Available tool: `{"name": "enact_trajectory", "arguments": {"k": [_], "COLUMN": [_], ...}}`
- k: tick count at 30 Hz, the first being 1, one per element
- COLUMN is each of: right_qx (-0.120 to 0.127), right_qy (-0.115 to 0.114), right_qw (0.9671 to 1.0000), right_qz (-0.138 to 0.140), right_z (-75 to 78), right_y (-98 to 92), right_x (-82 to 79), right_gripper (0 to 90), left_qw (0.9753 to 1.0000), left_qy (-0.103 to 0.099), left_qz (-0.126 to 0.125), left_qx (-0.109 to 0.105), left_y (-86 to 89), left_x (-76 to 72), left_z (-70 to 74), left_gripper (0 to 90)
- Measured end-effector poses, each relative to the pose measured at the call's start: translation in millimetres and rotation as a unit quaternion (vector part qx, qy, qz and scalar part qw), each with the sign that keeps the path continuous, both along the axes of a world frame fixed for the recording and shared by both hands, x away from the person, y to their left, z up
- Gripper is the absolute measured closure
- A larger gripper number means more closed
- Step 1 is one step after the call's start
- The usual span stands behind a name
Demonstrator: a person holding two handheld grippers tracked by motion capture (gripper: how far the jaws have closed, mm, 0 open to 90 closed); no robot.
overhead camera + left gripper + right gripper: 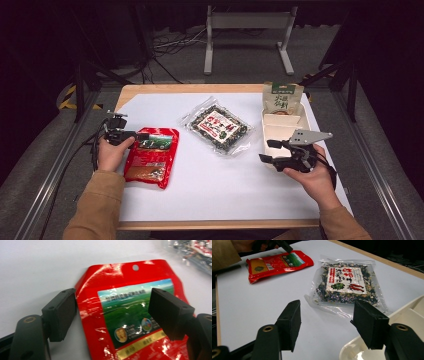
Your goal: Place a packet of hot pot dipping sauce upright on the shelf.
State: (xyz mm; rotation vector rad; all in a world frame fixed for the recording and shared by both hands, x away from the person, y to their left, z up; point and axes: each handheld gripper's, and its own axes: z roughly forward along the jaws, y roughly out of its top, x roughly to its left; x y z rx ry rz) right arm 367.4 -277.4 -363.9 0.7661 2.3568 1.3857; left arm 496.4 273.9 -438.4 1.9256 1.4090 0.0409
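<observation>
A white sheet point(210, 185) is covering a wooden table. A white tray point(280, 127) is sitting at its right side, with a green-topped bag point(282, 98) standing at its far end. A clear packet of dried greens point(218, 126) is lying in the middle. A red packet point(151, 156) is lying flat at the left. The left gripper point(142, 136) is reaching over the red packet's top edge, jaws spread wide, one on each side. The right gripper point(266, 151) is hovering by the tray, jaws apart, gripping nothing.

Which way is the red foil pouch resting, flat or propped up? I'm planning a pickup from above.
Flat. The red foil pouch lies label-up on the white table sheet, between the open left gripper jaws.
</observation>
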Motion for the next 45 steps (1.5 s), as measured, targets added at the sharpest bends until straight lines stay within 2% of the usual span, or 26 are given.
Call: {"name": "enact_trajectory", "arguments": {"k": [4, 9, 10, 15, 18, 19, 24, 27, 28, 30, 32, 35, 37, 38, 42, 45], "right_qx": [-0.001, -0.001, -0.002, -0.002, -0.004, -0.004, -0.006, -0.007, -0.006, -0.006, -0.006, -0.006, -0.006, -0.006, -0.006, -0.006], "right_qy": [0.0, 0.001, 0.001, 0.002, 0.003, 0.003, 0.003, 0.003, 0.004, 0.004, 0.004, 0.005, 0.005, 0.006, 0.006, 0.007], "right_qw": [1.0, 1.0, 1.0, 1.0, 1.0, 1.0, 1.0, 1.0, 1.0, 1.0, 1.0, 1.0, 1.0, 1.0, 1.0, 0.9999], "right_qz": [0.0, 0.001, 0.001, 0.001, 0.002, 0.001, 0.001, 0.001, 0.001, 0.002, 0.003, 0.003, 0.004, 0.003, 0.004, 0.005], "right_z": [-0.3, -0.9, -1.0, -1.9, -2.9, -3.2, -4.1, -4.7, -5.0, -5.2, -5.2, -5.5, -5.9, -6.0, -6.3, -6.6], "right_y": [-0.2, 0.3, 0.4, 1.4, 2.1, 2.5, 2.6, 2.3, 2.6, 3.0, 4.1, 4.0, 3.7, 3.6, 3.9, 4.5], "right_x": [0.1, 0.4, 0.4, 0.8, 1.6, 1.6, 1.7, 2.0, 2.0, 1.9, 1.9, 2.2, 2.5, 2.5, 2.3, 2.3], "right_gripper": [39.1, 39.0, 38.9, 38.4, 38.0, 38.0, 37.7, 37.6, 37.6, 37.6, 37.4, 37.2, 37.2, 37.2, 36.9, 36.7], "left_qw": [1.0, 0.9995, 0.9992, 0.999, 0.9975, 0.9973, 0.9976, 0.9966, 0.9975, 0.9974, 0.9949, 0.9947, 0.9931, 0.9934, 0.9875, 0.9873], "left_qy": [0.005, 0.008, 0.005, -0.013, -0.026, -0.023, -0.024, -0.028, -0.03, -0.033, -0.046, -0.039, -0.047, -0.05, -0.064, -0.065], "left_qz": [-0.007, -0.012, -0.008, 0.012, 0.014, 0.014, 0.02, 0.021, 0.015, 0.015, 0.022, 0.013, 0.008, 0.004, -0.006, -0.002], "left_qx": [0.005, 0.028, 0.04, 0.042, 0.063, 0.068, 0.063, 0.075, 0.062, 0.063, 0.086, 0.095, 0.107, 0.103, 0.144, 0.145], "left_y": [-1.7, -5.8, -7.2, -14.2, -22.0, -23.7, -24.0, -26.1, -26.2, -26.9, -29.3, -32.0, -35.2, -36.2, -40.1, -41.6], "left_x": [-1.4, -2.7, -2.0, 1.0, 4.2, 5.7, 7.0, 6.3, 6.5, 6.4, 6.3, 6.8, 6.2, 6.1, 4.1, 3.6], "left_z": [1.4, 1.9, 1.1, 1.3, -0.7, -2.8, -3.1, -2.5, -2.3, -2.3, -1.5, -4.5, -4.5, -4.7, -5.0, -5.2], "left_gripper": [24.4, 28.6, 27.3, 21.7, 18.3, 17.9, 17.7, 18.8, 21.7, 21.4, 18.6, 19.3, 20.1, 21.5, 29.5, 30.8]}}
